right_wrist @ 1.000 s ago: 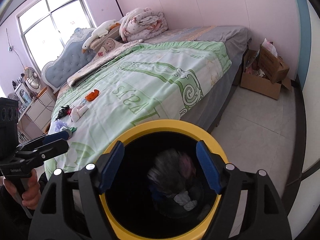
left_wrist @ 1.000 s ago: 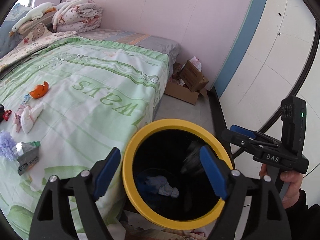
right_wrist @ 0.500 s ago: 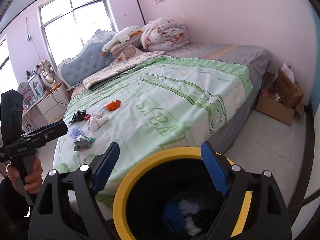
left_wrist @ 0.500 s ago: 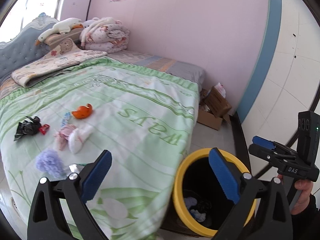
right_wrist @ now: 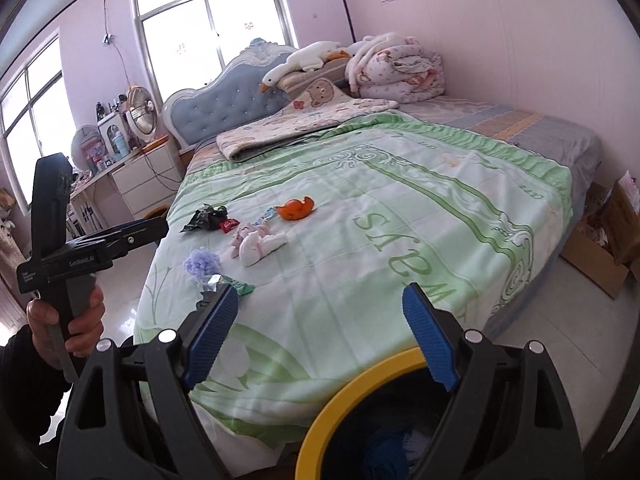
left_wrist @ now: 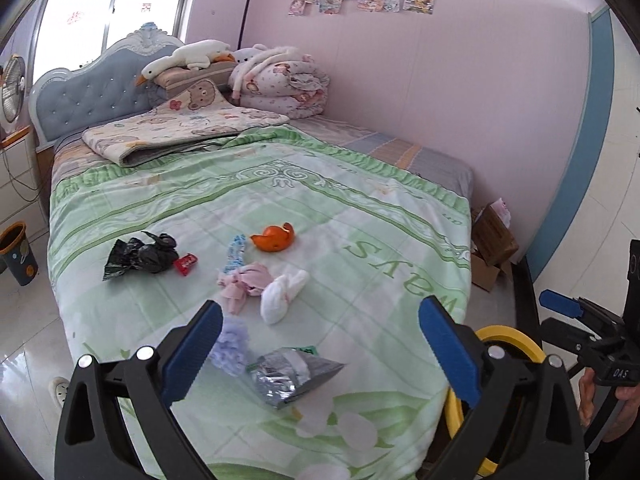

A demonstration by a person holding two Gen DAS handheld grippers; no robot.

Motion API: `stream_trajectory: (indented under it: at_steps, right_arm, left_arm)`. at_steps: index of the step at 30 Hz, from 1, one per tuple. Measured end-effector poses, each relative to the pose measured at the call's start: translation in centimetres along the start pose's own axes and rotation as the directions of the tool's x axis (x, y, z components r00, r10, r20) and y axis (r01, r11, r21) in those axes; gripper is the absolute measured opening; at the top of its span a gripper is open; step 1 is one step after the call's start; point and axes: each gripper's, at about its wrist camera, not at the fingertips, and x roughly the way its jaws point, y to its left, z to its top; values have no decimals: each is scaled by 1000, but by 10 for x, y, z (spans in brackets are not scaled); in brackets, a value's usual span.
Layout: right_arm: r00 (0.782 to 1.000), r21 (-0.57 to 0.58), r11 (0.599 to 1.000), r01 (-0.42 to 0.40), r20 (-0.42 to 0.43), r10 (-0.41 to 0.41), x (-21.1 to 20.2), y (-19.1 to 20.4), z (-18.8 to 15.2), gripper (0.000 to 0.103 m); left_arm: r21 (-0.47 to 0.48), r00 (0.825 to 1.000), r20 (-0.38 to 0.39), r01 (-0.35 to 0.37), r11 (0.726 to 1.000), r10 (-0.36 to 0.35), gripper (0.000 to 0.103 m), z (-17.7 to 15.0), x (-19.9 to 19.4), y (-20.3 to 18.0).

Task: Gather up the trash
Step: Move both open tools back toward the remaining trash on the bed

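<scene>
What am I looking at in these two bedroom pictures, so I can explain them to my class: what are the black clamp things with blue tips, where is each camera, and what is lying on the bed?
No robot here: a person holds a hand-operated gripper in each hand. A wide-angle camera on each looks along its two blue-padded fingers. One picture comes from the left gripper, the other from the right gripper. Both stand open and hold nothing.

On the green bedspread lies trash: a silver foil wrapper, a purple fluffy ball, white and pink crumpled cloths, an orange peel, a black plastic bag and a small red wrapper. The yellow-rimmed bin stands beside the bed, with things already in it.
</scene>
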Motion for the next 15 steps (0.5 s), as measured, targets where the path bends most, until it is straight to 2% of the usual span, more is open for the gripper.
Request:
stream_trajectory:
  at_steps: [7,15]
  right_arm:
    - [996,-43,996,-75,-52,73,45,40,7,81]
    - [986,-82,989,-126,-119,115,92,72,8,81]
  left_arm:
    - [-69,996,11,-90,994,91,95,10,0,53]
    - [-125,986,-12,-169,978,169,95,22,16,105]
